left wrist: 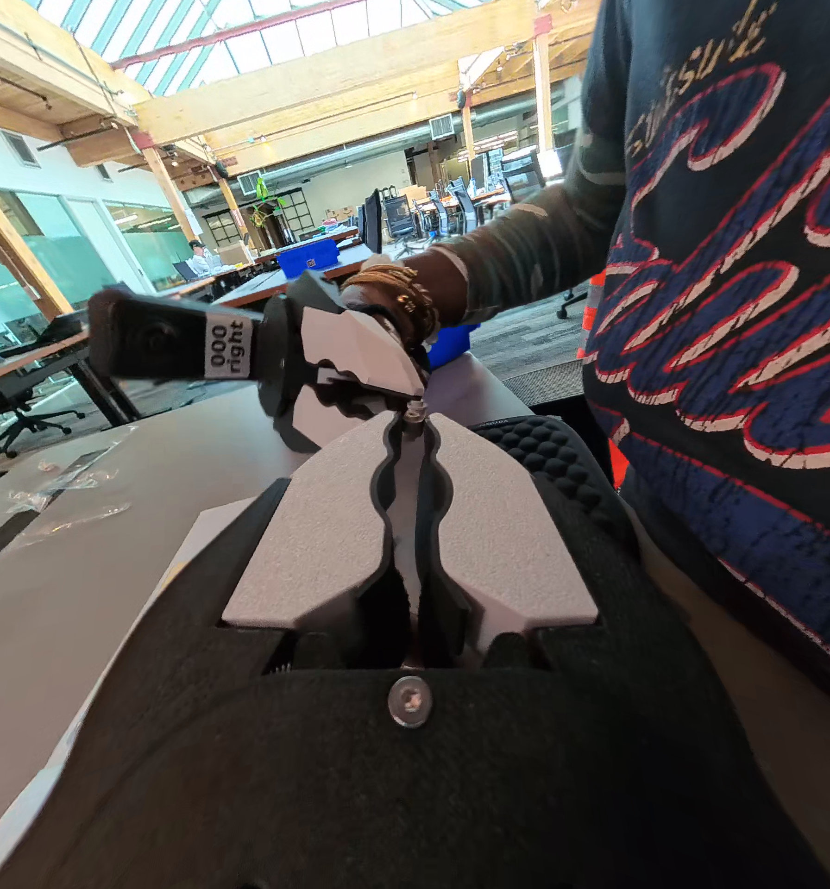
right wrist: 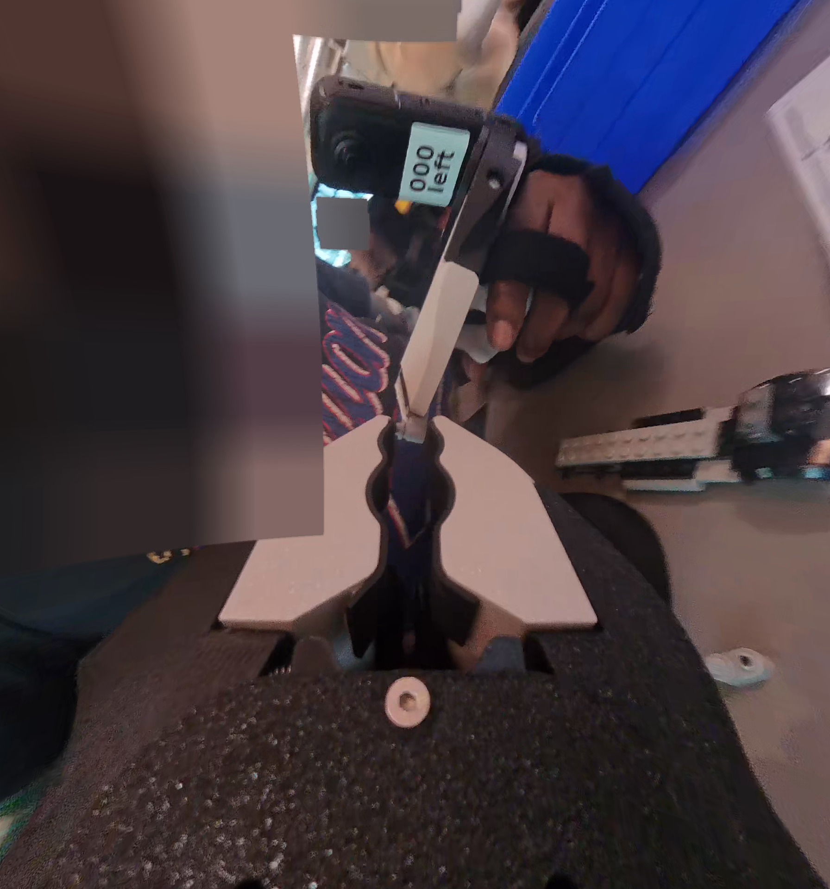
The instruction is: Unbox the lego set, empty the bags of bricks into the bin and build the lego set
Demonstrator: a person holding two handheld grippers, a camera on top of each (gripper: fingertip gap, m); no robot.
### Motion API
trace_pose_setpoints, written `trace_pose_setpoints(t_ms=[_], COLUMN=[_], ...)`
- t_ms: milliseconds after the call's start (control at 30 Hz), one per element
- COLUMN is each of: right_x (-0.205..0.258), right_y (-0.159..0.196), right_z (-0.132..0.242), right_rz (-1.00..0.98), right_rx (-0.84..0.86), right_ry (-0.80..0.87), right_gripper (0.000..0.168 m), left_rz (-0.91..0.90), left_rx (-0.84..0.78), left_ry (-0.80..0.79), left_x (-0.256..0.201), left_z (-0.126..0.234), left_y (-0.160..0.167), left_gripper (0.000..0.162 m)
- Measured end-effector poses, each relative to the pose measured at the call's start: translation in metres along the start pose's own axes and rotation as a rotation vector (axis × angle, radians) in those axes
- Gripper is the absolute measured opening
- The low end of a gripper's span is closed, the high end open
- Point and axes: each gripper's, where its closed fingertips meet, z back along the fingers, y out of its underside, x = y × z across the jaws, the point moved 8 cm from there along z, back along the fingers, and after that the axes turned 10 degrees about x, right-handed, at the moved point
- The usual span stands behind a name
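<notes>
My left gripper [left wrist: 412,417] is shut on a small light grey lego piece [left wrist: 413,414] held in the air above the table's near edge. My right gripper [right wrist: 410,429] is shut on the same small grey piece [right wrist: 410,433], tip to tip with the left one. In the left wrist view the right gripper [left wrist: 415,392] comes in from the upper left. In the right wrist view the left gripper [right wrist: 413,413] comes down from above. A part-built white and black lego vehicle [right wrist: 711,457] lies on the grey table [right wrist: 740,577] to the right.
A blue bin [right wrist: 620,82] stands on the table behind the left hand. A small grey lego part [right wrist: 740,666] lies loose on the table. Empty clear plastic bags [left wrist: 62,486] lie at the table's left. A person's torso [left wrist: 740,336] is close on the right.
</notes>
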Motion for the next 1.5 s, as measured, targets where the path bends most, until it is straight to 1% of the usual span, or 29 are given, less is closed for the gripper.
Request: trace_pose_setpoints(t_ms=[33,67,133,200,267,367,467,533,600,667,733,867,1000,1100,1233,1500], right_x=[0.001,0.002,0.008,0.018,0.025,0.028,0.025,0.021,0.016,0.014,0.013,0.009,0.007,0.006,0.007,0.003], right_y=[0.000,-0.001,0.001,0.004,0.009,0.016,0.020,0.021,0.021,0.020,0.019,0.018,0.020,0.021,0.022,0.027], right_z=[0.003,0.007,0.015,0.019,0.015,0.002,-0.006,-0.008,-0.008,-0.008,-0.008,-0.011,-0.013,-0.014,-0.014,-0.015], right_rz=[0.052,0.114,0.271,0.453,0.595,0.706,0.740,0.752,0.734,0.724,0.726,0.739,0.737,0.750,0.758,0.733], right_rx=[-0.040,-0.084,-0.162,-0.235,-0.283,-0.265,-0.227,-0.205,-0.182,-0.165,-0.168,-0.133,-0.128,-0.107,-0.073,-0.075], right_ry=[0.067,0.156,0.368,0.567,0.725,0.857,0.908,0.920,0.947,0.941,0.942,0.960,0.982,0.985,0.992,0.953], right_gripper=[0.017,0.024,0.032,0.033,0.032,0.028,0.016,0.011,0.013,0.018,0.019,0.009,0.016,0.008,0.008,0.007], left_rz=[0.019,0.042,0.093,0.145,0.188,0.238,0.257,0.263,0.262,0.262,0.261,0.261,0.261,0.259,0.262,0.277], left_rx=[0.003,-0.002,-0.009,-0.013,-0.018,-0.019,-0.012,0.006,0.025,0.040,0.059,0.072,0.089,0.093,0.101,0.140], left_ry=[-0.018,-0.045,-0.085,-0.119,-0.136,-0.131,-0.114,-0.106,-0.098,-0.094,-0.093,-0.078,-0.068,-0.050,-0.035,0.009], left_x=[0.002,0.005,0.011,0.017,0.021,0.024,0.024,0.023,0.023,0.022,0.022,0.021,0.020,0.019,0.018,0.015], left_z=[0.001,0.002,0.006,0.010,0.013,0.014,0.012,0.011,0.009,0.008,0.007,0.006,0.004,0.003,0.002,0.001], left_y=[0.000,0.001,0.002,0.004,0.006,0.009,0.012,0.013,0.015,0.016,0.018,0.019,0.021,0.021,0.022,0.024], left_gripper=[0.008,0.008,0.008,0.008,0.008,0.008,0.008,0.008,0.008,0.008,0.008,0.008,0.008,0.008,0.008,0.008])
